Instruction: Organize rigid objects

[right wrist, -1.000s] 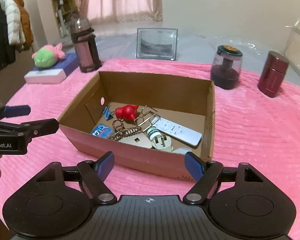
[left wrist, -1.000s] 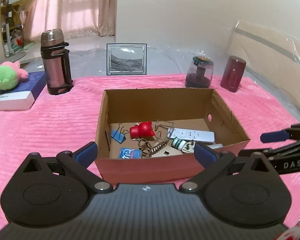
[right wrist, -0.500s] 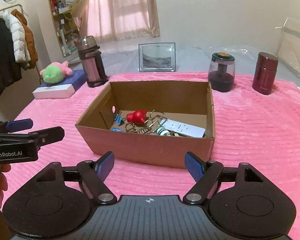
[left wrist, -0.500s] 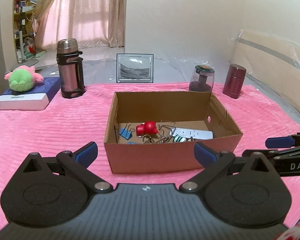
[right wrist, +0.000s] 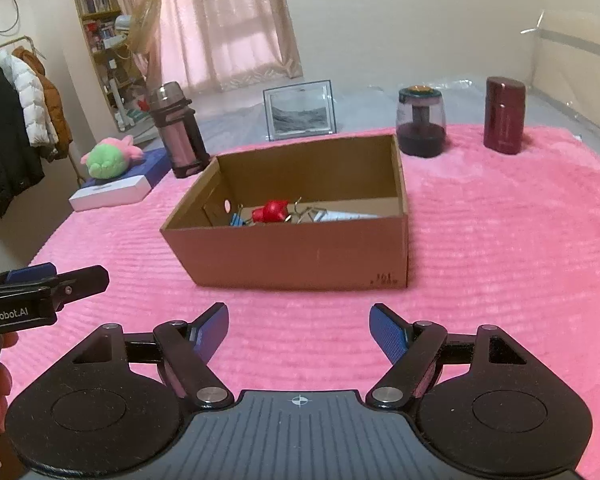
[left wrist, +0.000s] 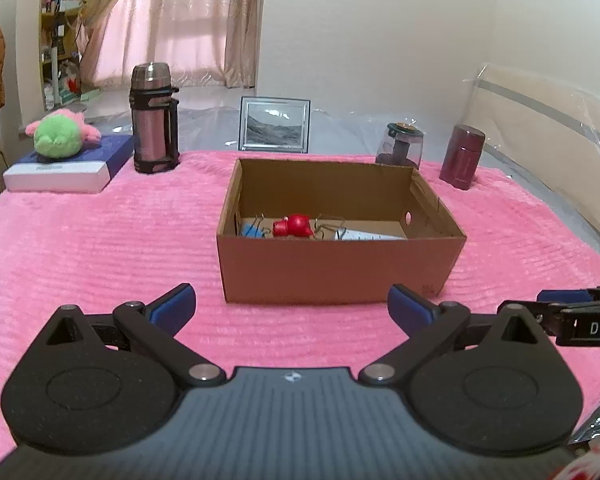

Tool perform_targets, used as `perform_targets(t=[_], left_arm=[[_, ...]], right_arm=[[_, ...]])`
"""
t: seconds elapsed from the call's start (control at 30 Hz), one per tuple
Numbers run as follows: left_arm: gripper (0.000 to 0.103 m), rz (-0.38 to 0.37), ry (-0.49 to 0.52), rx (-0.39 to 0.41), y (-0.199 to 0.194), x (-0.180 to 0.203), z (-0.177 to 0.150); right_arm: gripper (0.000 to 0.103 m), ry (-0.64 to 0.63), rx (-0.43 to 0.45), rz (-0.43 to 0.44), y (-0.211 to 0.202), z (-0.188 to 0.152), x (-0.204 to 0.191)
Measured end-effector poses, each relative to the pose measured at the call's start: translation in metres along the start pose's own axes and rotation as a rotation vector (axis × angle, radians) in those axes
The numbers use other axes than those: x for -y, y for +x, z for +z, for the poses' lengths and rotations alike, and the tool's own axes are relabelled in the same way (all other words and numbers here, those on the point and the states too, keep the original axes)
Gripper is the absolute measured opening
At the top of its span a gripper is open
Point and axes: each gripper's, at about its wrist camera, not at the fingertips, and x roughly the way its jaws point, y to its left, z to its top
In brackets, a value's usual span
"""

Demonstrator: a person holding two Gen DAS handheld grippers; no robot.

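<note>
We hold both tools back from the box point(left wrist: 340, 268), which sits in the middle of the pink blanket point(left wrist: 100, 248) with its open top facing up, so anything we carry can drop straight in. Small rigid things already lie on its floor: a red toy point(left wrist: 294, 225), a blue clip point(left wrist: 252, 230), some wire pieces point(left wrist: 330, 226) and a white remote point(left wrist: 366, 236). We judge that the sorting is well along or finished, since nothing small lies loose on the blanket near the box.

The larger items stand in a row behind the box, well apart from it: a flask point(left wrist: 154, 118), a photo frame point(left wrist: 275, 125), a glass jar point(left wrist: 400, 145) and a maroon canister point(left wrist: 462, 156). A plush point(left wrist: 60, 136) rests on a flat case point(left wrist: 68, 166) at the far left. They look set out as surroundings, too big for the box.

Our left hand-held gripper point(left wrist: 290, 308) is level, low over the blanket and aimed at the box's near wall, its fingers spread wide with nothing between them. Our right hand-held gripper point(right wrist: 298, 330) hovers just to its right, angled toward the box's near right corner, fingers also spread and empty. Each shows at the edge of the other's view, so the two sit side by side in a resting pose.
</note>
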Motion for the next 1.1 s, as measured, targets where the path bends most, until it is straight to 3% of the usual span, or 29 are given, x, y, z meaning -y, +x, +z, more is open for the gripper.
perform_targets(t=[0.2,0.47,1.1], left_arm=[[0.101,0.027,-0.026,-0.052,-0.013,0.005,-0.022],[0.101,0.072,-0.041,-0.064,-0.029,0.007,-0.042],[0.101,0.044,0.017,-0.078,-0.052,0.031,-0.071]], right_arm=[[0.075,0.015,-0.003,0.001,-0.015,-0.018,0.001],[0.075,0.003,-0.007,0.007,-0.031,-0.037,-0.005],[0.075,0.014,0.002,-0.01,-0.06,-0.069,-0.01]])
